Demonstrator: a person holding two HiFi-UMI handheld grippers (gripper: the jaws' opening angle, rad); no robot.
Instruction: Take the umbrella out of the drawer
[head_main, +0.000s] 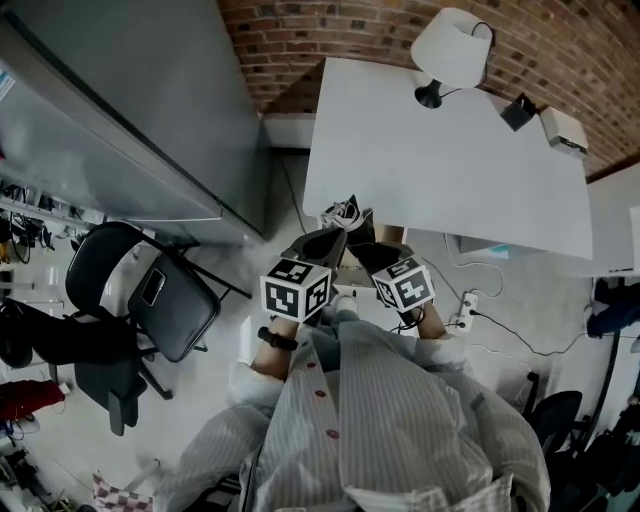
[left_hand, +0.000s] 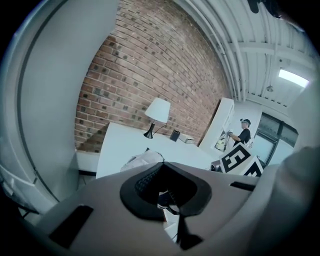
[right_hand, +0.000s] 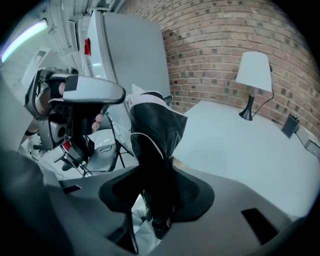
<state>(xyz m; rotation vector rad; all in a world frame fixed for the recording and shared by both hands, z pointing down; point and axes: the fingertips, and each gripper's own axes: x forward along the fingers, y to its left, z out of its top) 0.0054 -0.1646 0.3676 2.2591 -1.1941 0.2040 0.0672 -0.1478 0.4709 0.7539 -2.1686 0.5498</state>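
Edge of the white table (head_main: 450, 170) is right ahead of both your grippers. No drawer shows in any view, so I'd judge the umbrella already clear of it. The umbrella (right_hand: 155, 130) is black and folded, with pale trim at the far end. It's up in the air in front of your chest, just short of the table's near edge. Its long axis runs out of the right gripper (right_hand: 159, 192), up and away from you toward the table. Right jaws are clamped on its lower end, so the right hand owns it. The left gripper (left_hand: 167, 192) sits just beside the umbrella's far end, on its left. Its jaws stand apart and I see nothing pressed between the pads. If you set it down, the free end leads over the table. Writing: none legible. No brand or label on the umbrella, only square black-and-white markers on the left cube (head_main: 296, 290) and right cube (head_main: 405, 283).
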